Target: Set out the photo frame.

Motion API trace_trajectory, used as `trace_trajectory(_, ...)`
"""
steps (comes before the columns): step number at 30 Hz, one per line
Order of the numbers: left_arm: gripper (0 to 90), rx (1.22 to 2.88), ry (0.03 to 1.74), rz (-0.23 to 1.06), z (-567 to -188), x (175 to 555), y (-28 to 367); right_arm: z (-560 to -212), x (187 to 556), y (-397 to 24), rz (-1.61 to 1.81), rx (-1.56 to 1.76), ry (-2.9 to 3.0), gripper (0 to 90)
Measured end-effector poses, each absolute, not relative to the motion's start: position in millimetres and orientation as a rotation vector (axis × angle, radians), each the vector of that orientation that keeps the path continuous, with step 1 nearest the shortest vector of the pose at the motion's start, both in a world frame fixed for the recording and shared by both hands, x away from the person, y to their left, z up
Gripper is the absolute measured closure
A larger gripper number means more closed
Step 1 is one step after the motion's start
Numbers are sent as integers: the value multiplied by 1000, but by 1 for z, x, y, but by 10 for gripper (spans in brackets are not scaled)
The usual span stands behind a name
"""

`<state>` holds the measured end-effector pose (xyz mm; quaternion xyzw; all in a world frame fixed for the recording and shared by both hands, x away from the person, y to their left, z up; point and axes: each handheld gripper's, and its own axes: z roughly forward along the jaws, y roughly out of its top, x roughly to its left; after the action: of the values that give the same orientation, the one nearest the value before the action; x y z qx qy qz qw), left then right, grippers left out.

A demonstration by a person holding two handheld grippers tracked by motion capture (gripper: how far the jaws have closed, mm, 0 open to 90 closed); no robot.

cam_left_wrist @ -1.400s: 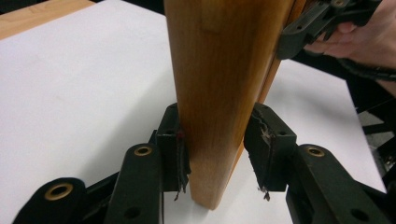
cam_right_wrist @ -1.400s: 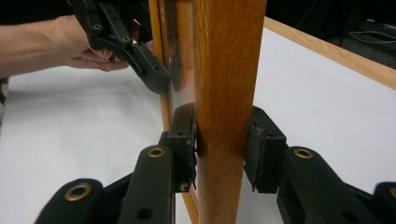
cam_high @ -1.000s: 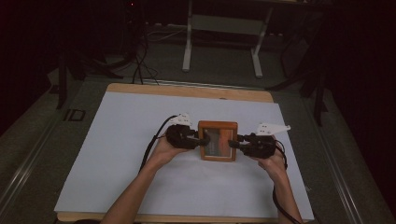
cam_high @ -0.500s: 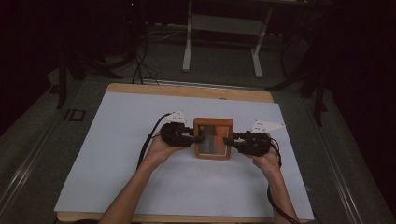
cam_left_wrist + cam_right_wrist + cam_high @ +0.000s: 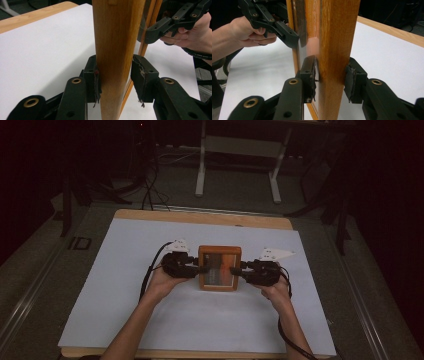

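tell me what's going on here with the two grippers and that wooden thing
A person is holding a wooden picture frame between two hand-held grippers over a table covered in white paper. The left gripper clamps the frame's left edge and the right gripper clamps its right edge, each with a jaw on the front and one on the back. In both gripper views the frame stands clear of the paper, so it appears lifted and carried between the two hands.
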<state>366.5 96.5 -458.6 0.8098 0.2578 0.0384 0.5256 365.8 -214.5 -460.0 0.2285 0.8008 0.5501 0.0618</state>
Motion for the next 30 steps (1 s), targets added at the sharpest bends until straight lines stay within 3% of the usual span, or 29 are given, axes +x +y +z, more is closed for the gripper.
trace_trajectory(30, 595, 1899, 702, 81, -467, 358, 120, -472, 367, -188, 1693, 744, 2468, 639)
